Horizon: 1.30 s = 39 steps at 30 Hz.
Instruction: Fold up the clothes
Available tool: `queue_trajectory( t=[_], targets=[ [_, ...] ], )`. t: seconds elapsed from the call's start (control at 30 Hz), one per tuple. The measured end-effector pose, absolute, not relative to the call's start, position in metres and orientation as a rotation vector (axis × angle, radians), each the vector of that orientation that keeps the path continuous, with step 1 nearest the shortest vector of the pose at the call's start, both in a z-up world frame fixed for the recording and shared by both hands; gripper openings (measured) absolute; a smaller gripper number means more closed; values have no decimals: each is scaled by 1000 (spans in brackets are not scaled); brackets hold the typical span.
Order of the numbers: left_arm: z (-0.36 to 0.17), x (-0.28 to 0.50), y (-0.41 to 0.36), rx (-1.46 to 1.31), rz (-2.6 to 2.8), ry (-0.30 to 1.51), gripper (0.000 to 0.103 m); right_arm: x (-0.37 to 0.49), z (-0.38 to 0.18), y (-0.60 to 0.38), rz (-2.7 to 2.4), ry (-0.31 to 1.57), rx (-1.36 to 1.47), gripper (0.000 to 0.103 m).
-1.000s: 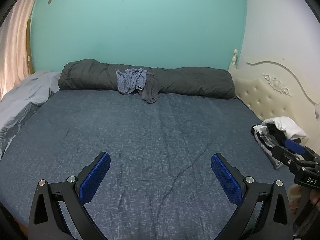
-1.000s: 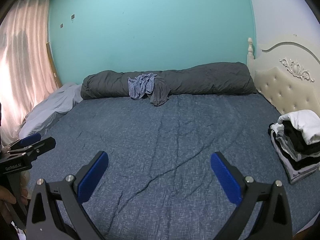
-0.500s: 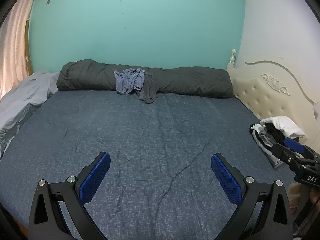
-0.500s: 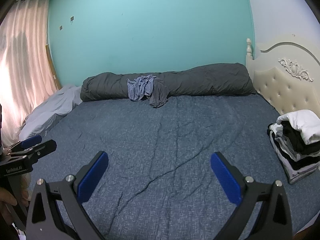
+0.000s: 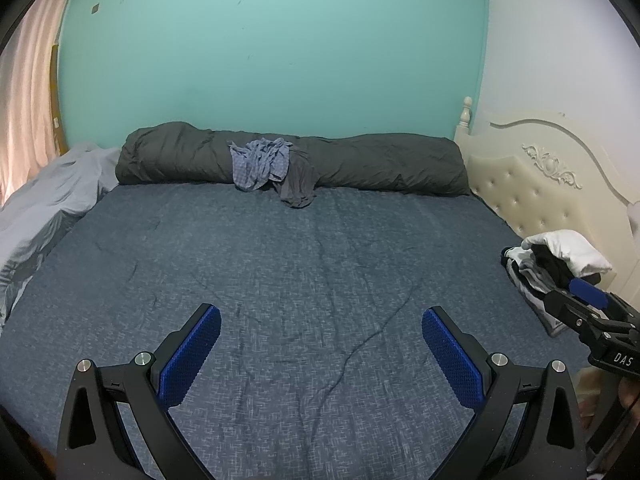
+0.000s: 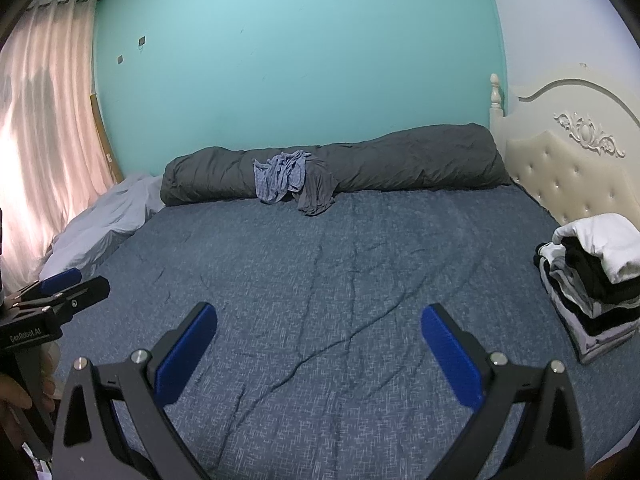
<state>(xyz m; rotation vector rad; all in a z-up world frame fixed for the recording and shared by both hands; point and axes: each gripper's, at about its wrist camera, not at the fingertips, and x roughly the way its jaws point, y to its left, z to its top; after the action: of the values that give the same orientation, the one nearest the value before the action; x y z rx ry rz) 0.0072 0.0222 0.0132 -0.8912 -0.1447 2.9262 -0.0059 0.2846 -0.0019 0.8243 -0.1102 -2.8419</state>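
1. Over the last second our view shifts only slightly: the rolled dark grey duvet (image 5: 292, 160) and the crumpled clothes on it sit a touch lower in both wrist views, so we are tilting up or easing back a little. Nothing on the bed has moved.
2. Our left gripper (image 5: 320, 356) is spread wide and holds nothing; our right gripper (image 6: 318, 354) is likewise wide open and empty, both hovering over the blue bedspread (image 5: 280, 272).
3. The crumpled blue checked garment (image 5: 260, 164) and the dark grey garment (image 5: 298, 184) beside it lie unfolded against the duvet, well apart from us.
4. A stack of folded clothes (image 6: 592, 280) sits at the right edge near the headboard (image 6: 576, 176).
5. We judge folding work remains: those two garments are out of reach.
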Motion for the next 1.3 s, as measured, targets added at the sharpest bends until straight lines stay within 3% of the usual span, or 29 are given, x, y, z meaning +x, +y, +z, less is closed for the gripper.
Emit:
queue_trajectory(
  t=[0.63, 1.3],
  targets=[
    [-24, -39, 10, -971, 2937, -124, 103, -61, -38, 287, -2811, -128, 898, 103],
    [-113, -224, -28, -1061, 2843, -290, 103, -259, -107, 250, -2727, -40, 982, 103]
  ],
)
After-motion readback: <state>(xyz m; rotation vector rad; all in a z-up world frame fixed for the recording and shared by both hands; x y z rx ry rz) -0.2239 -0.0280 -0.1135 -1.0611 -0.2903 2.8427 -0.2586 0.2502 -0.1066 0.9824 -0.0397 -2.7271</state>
